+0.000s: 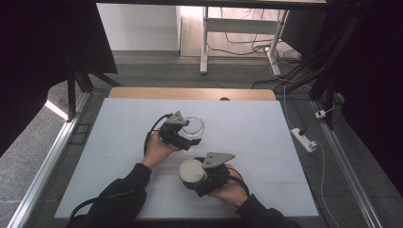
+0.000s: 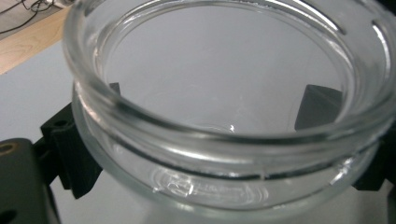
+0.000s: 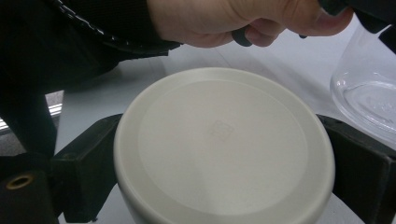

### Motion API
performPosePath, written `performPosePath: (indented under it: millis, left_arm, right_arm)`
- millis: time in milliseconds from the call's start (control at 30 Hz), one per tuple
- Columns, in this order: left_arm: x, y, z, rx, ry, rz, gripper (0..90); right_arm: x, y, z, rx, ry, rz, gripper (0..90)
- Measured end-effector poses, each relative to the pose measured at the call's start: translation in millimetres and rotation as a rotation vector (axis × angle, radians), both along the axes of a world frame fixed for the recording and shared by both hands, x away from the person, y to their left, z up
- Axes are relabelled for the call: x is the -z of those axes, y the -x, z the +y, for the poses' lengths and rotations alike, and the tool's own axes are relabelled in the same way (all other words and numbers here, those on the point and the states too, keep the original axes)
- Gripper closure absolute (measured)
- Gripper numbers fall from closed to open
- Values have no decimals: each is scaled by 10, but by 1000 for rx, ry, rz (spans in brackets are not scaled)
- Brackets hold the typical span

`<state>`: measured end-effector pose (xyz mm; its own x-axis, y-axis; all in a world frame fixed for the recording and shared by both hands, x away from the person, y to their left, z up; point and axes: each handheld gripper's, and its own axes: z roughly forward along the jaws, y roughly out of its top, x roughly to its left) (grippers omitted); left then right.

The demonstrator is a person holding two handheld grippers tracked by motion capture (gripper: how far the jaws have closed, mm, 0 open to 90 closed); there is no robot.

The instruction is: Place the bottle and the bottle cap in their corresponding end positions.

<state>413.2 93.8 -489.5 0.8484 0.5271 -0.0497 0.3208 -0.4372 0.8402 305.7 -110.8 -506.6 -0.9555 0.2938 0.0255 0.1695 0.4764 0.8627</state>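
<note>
A clear glass jar (image 1: 194, 126) without a lid is held just above the white mat, with my left gripper (image 1: 189, 137) shut on it. In the left gripper view the jar's open mouth (image 2: 224, 70) faces the camera, and a black finger (image 2: 70, 154) presses each side of its neck. Nearer the front edge, my right gripper (image 1: 195, 176) is shut on a round off-white lid (image 1: 191, 170). In the right gripper view the lid (image 3: 224, 140) sits flat between the black fingers (image 3: 86, 170), with the glass jar (image 3: 369, 98) at the right edge and the person's left hand (image 3: 224, 21) above.
A white mat (image 1: 266, 142) covers the wooden table (image 1: 190, 93). A power strip (image 1: 304, 139) and cables lie on the floor to the right. Metal frame legs (image 1: 204, 42) stand beyond the table's far edge.
</note>
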Motion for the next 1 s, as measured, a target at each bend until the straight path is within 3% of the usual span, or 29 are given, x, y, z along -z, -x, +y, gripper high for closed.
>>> performPosePath:
  millis: [200, 633, 1000]
  left_arm:
    - [81, -45, -10, -8, -16, 7, 76]
    - [181, -88, -8, -14, -24, 12, 76]
    - [283, -129, -4, -23, -39, 13, 76]
  right_arm:
    - [94, -36, 32, 10, 12, 9, 72]
    - [268, -103, 100, 11, 98, 48, 72]
    - [307, -125, 143, 22, 152, 62, 71]
